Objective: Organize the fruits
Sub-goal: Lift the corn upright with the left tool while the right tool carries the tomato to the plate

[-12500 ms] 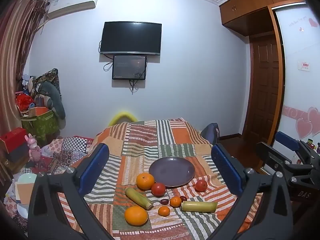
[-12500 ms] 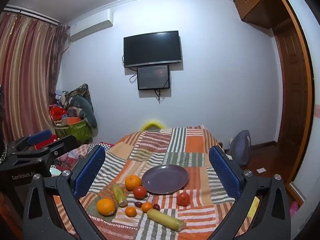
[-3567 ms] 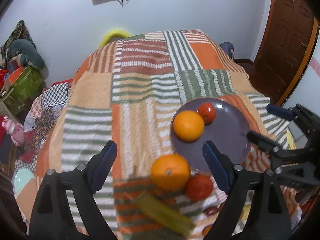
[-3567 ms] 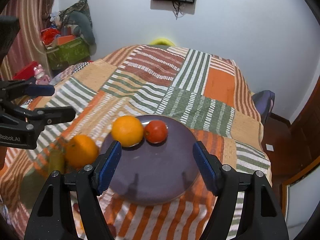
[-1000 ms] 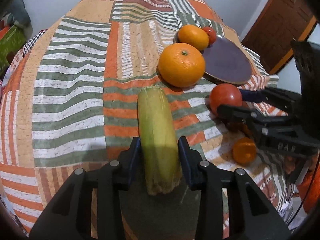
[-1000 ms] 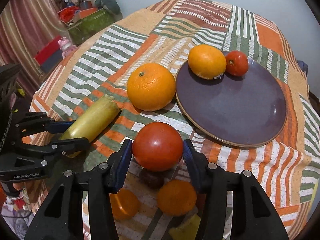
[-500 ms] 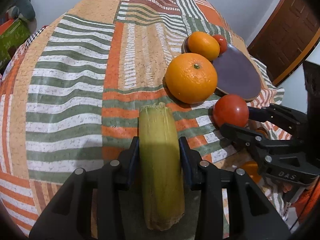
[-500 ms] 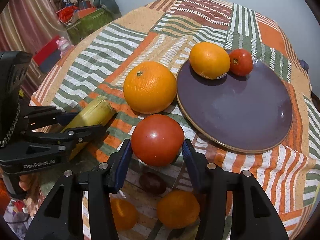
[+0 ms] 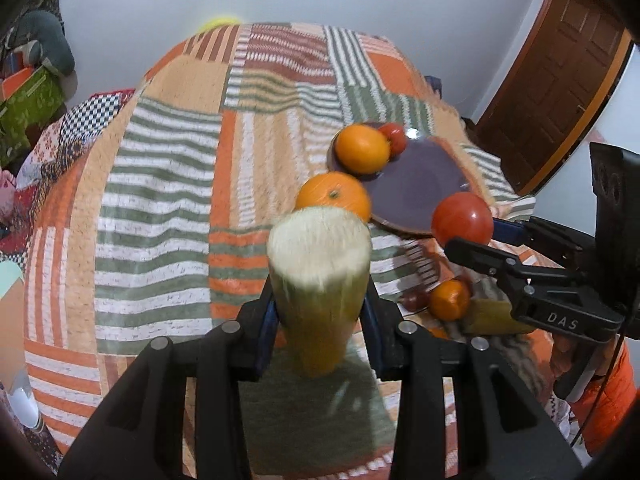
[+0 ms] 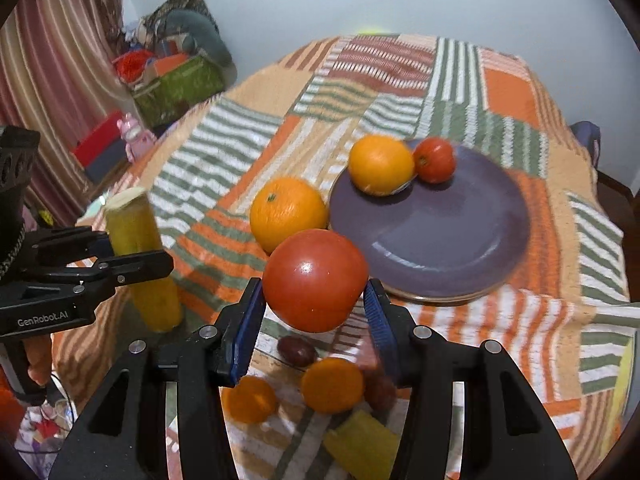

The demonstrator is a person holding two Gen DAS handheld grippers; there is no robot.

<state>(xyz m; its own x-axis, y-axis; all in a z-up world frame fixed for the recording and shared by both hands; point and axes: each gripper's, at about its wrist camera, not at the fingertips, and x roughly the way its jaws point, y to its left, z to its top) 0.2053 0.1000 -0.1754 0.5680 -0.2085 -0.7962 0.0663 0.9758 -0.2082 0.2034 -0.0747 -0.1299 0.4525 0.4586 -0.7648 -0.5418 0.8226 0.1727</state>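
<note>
Sugarcane [image 9: 318,276], a yellow-green cut stalk, fills the middle of the left wrist view end-on, its pale fibrous face toward the lens, so its length is lost there; the right wrist view shows it from the side, standing nearly upright and clear of the patchwork cloth [image 10: 224,148], clamped in the left gripper [image 10: 120,250], whose jaws are drawn in narrow against the stalk's two sides. Only the right wrist view shows the loose pieces near the desk's front edge: two small oranges [image 10: 332,385], a dark plum-like fruit [image 10: 297,351] and a second yellow stalk piece [image 10: 362,446] (partly cut off by the frame). The right gripper [image 10: 316,316] has its blue pads pressed on either side of a large red tomato [image 10: 315,280], held above the cloth just in front of the purple plate [image 10: 448,240]. On that plate sit an orange [image 10: 380,164] and a smaller tomato [image 10: 434,159], touching; another big orange [image 10: 288,212] rests on the cloth against the plate's rim.
</note>
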